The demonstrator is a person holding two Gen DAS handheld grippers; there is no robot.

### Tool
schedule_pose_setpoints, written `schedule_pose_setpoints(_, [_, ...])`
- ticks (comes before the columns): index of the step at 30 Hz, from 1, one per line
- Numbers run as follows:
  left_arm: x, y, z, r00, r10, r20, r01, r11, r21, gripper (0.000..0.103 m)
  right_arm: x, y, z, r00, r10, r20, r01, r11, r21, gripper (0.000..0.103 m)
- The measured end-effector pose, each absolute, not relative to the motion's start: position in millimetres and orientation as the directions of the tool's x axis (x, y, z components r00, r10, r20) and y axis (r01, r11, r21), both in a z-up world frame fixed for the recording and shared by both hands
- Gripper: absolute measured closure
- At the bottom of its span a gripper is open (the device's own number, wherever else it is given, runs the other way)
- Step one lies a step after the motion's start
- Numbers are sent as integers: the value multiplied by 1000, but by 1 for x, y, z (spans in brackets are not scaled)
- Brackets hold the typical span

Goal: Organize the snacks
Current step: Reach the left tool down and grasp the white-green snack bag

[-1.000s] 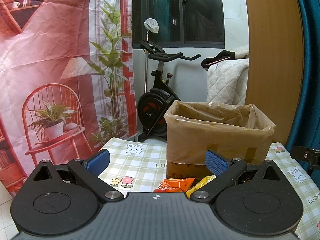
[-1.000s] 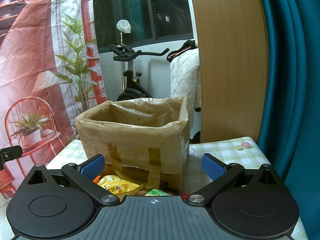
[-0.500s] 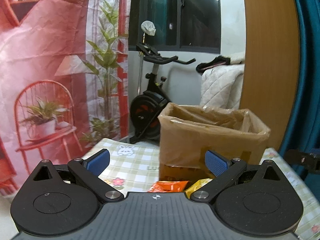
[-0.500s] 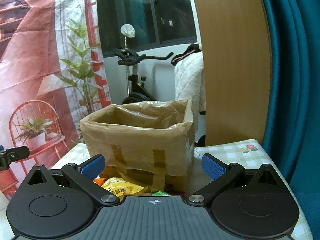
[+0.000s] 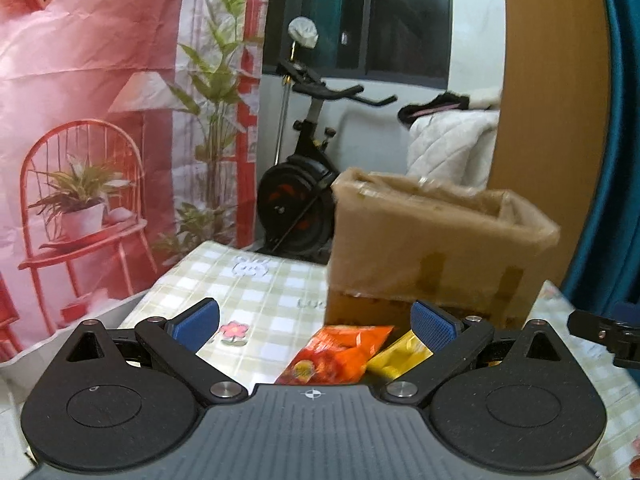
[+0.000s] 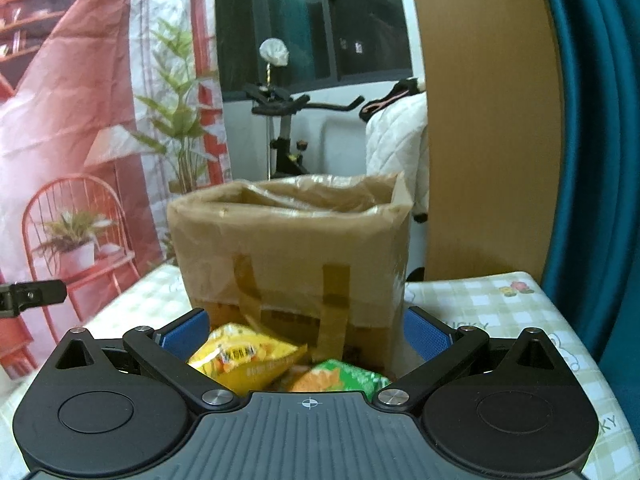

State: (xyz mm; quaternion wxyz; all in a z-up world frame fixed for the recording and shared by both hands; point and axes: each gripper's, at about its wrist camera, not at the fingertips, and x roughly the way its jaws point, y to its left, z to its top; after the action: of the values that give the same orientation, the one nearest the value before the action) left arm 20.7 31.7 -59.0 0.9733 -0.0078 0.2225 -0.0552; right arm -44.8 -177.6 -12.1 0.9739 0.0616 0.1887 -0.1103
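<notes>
I hold my left claw (image 5: 314, 318) spread and empty above the orange snack packet (image 5: 340, 354) and yellow packet (image 5: 400, 356), which lie before the cardboard box (image 5: 436, 248) on the table (image 5: 256, 292). My right claw (image 6: 306, 334) is likewise spread, over a green packet (image 6: 344, 376).

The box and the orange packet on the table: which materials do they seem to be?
Box: apparently cardboard, matte brown, wrapped in crinkly glossy film with tape strips. Orange packet: probably plastic foil, shiny, printed, creased.
</notes>
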Motion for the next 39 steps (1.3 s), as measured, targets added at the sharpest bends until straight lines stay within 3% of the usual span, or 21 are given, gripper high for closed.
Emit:
schedule_pose_setpoints(12, [24, 41, -89, 846, -60, -530, 79, 997, 12, 2, -40, -173, -59, 882, -136, -452, 219, 966, 136, 0])
schedule_pose_setpoints(15, [21, 38, -94, 841, -56, -538, 90, 995, 38, 8, -39, -169, -66, 868, -119, -482, 206, 970, 132, 0])
schedule_pose_setpoints(23, [15, 43, -101, 832, -81, -549, 108, 994, 17, 10, -34, -155, -86, 836, -41, -548, 160, 972, 171, 0])
schedule_pose_setpoints(30, [15, 35, -118, 769, -250, -589, 275, 960, -49, 24, -29, -149, -99, 802, 20, -597, 118, 974, 192, 1])
schedule_pose_setpoints(39, [25, 28, -143, 666, -411, -623, 460, 883, -91, 25, -22, -124, -114, 729, 97, -678, -2, 990, 141, 11])
